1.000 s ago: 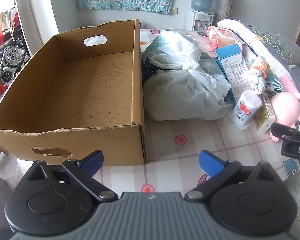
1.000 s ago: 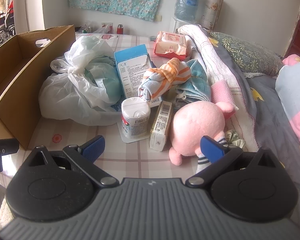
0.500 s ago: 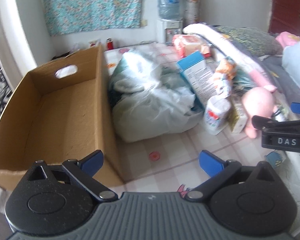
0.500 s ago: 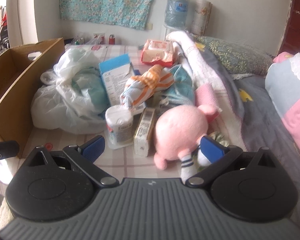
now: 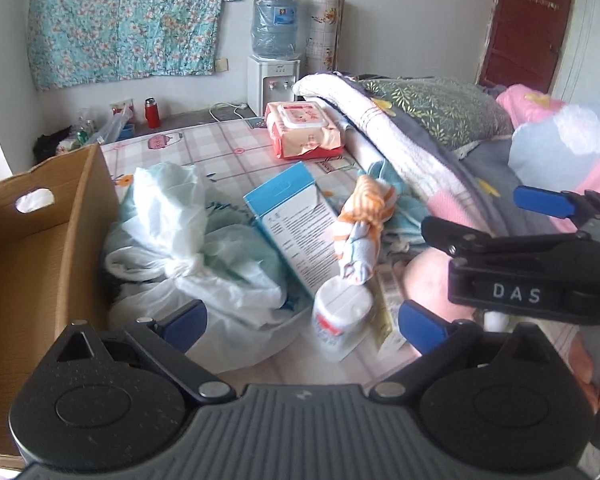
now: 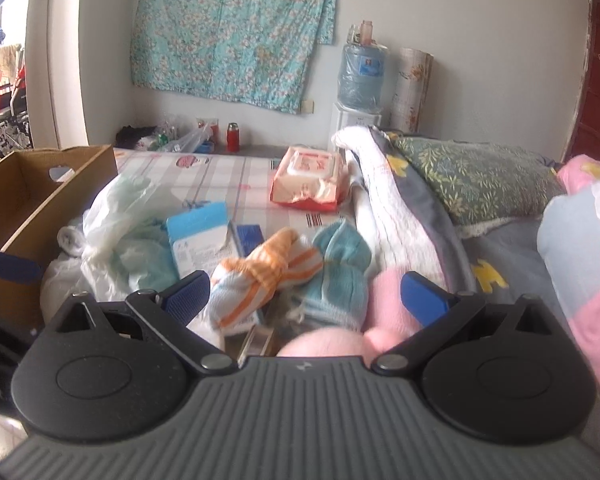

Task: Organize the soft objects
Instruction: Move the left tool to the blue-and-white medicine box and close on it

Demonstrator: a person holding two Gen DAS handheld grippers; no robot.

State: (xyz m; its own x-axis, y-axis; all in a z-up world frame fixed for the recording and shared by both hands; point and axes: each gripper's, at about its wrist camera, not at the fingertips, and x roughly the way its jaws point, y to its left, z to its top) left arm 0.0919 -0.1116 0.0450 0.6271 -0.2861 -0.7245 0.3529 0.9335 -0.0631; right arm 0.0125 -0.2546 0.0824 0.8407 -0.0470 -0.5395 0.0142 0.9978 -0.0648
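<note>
A pink plush toy [image 6: 320, 342] lies just under my right gripper [image 6: 306, 298], which is open and hangs over it, holding nothing. Ahead of it are a knotted orange-striped cloth [image 6: 268, 280], a teal cloth [image 6: 340, 276] and a pink cloth [image 6: 388, 304]. My left gripper [image 5: 303, 326] is open and empty above a white bottle [image 5: 340, 316], near a tied plastic bag [image 5: 188, 248]. The orange-striped cloth [image 5: 360, 220] rests against a blue carton [image 5: 296, 232]. The right gripper [image 5: 496, 220] hides most of the plush toy [image 5: 424, 276]. An open cardboard box [image 5: 28, 260] stands at the left.
A pack of wet wipes [image 5: 304, 128] lies farther back on the checked sheet. A rolled quilt [image 5: 400, 144] and pillows [image 5: 436, 108] fill the right side. A water dispenser [image 5: 274, 44] stands at the far wall. A person's fingers [image 5: 588, 380] show at the right edge.
The left gripper has swung right, from facing the cardboard box to facing the pile. The right gripper has moved forward and down over the pink plush toy. Both stayed open.
</note>
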